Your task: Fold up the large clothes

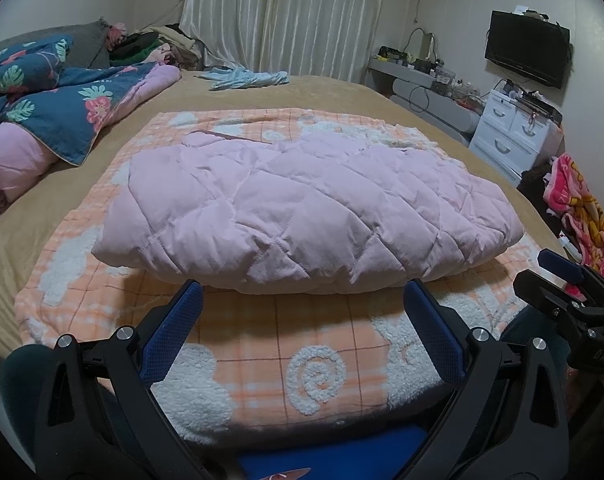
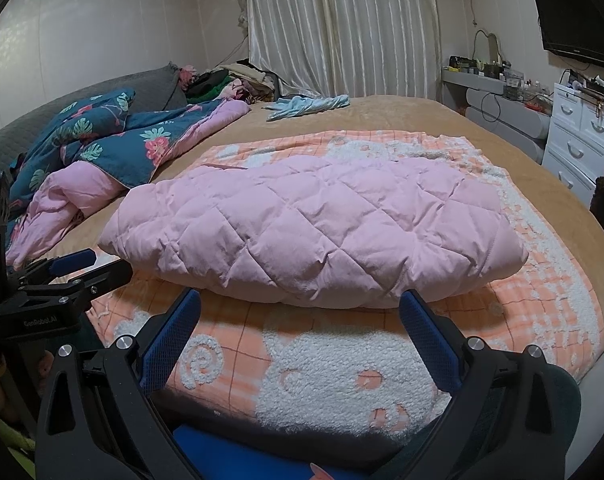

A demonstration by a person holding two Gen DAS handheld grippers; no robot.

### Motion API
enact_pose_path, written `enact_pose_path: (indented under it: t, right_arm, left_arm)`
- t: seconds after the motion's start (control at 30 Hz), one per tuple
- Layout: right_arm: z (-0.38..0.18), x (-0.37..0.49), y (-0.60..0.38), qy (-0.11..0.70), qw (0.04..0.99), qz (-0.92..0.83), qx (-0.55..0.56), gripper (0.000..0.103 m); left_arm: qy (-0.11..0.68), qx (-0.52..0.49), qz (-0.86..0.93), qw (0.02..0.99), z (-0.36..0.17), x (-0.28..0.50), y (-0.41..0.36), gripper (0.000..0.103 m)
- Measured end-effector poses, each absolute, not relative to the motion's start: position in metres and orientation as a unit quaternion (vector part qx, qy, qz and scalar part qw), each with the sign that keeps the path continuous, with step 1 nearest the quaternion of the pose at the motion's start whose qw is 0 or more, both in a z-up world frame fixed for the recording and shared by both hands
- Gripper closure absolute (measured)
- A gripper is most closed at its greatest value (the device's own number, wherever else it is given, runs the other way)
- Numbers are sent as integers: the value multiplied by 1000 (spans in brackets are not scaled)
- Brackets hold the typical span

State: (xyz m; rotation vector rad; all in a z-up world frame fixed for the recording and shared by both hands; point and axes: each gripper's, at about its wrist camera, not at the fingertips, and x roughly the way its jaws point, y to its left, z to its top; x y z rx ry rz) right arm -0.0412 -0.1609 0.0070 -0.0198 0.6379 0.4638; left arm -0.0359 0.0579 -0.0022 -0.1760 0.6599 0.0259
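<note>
Nearest, the left gripper [image 1: 302, 300] and the right gripper [image 2: 300, 308] both hover just above the near edge of the bed [image 1: 342, 92], each with its blue fingers [image 1: 174, 332] spread wide apart and holding nothing. Under them lies an orange checked blanket [image 1: 262, 344] with white fluffy patterns, spread flat over the brown bed cover. A little farther, in the middle of this blanket, rests the pink quilted jacket [image 1: 302, 208], already gathered into one thick, puffy bundle with no sleeve hanging out on the sides that can be seen. It seems that the folding is almost finished or finished; perhaps only a pressing down or tidying of the edges is left. Beyond it, at the left side of the bed, a floral duvet [image 2: 102, 136] lies crumpled, and near the far edge a light blue garment [image 2: 308, 105] is not yet folded, so more work may remain.
</note>
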Motion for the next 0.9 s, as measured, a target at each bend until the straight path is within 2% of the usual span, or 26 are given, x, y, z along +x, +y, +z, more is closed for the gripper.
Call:
enact_pose_path:
  t: [0.9]
  right_arm:
    - [10,-41,-163,310,924,223,-15,4]
  left_arm:
    - [325,-85,11,942,-2,-36,59,9]
